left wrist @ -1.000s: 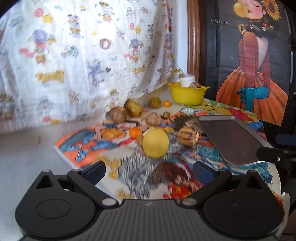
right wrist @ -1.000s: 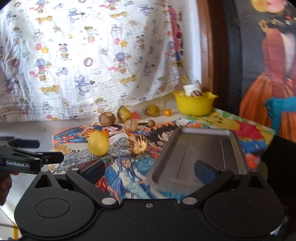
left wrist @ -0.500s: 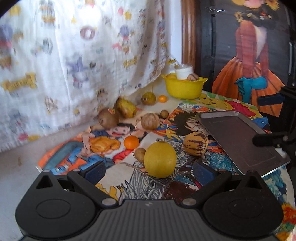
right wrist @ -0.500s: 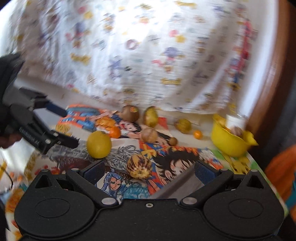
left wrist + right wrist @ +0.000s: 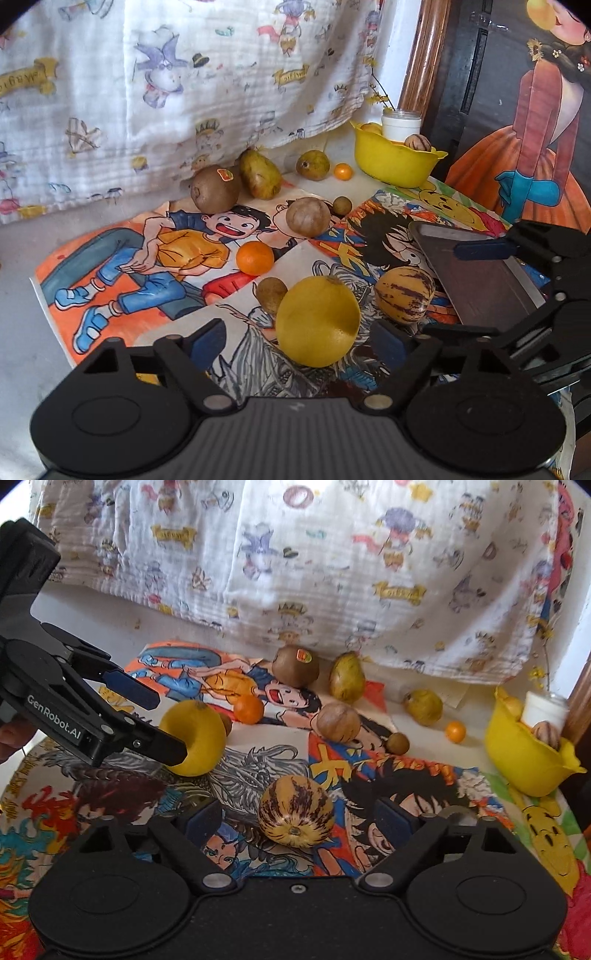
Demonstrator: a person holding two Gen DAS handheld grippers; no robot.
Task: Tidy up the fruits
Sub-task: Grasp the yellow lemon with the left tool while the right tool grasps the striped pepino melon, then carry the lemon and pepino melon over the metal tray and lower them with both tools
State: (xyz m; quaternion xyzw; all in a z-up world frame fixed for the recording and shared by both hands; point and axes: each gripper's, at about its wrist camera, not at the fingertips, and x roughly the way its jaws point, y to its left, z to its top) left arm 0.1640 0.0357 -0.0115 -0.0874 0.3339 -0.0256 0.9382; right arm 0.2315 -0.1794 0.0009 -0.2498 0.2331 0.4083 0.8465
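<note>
Several fruits lie on a cartoon-printed cloth. My left gripper is open, its fingers on either side of a large yellow fruit, which also shows in the right wrist view. My right gripper is open, with a striped yellow-brown melon between its fingers; the melon also shows in the left wrist view. A dark grey tray lies right of the melon. An orange, a kiwi and a pear lie farther back.
A yellow bowl with a white cup and a fruit stands at the back right. A round brown fruit, a small brown fruit, a green fruit and a tiny orange lie around. A printed white sheet hangs behind.
My left gripper has moved forward until its fingers flank the yellow fruit. My right gripper has swung left off the tray and closed in on the striped melon.
</note>
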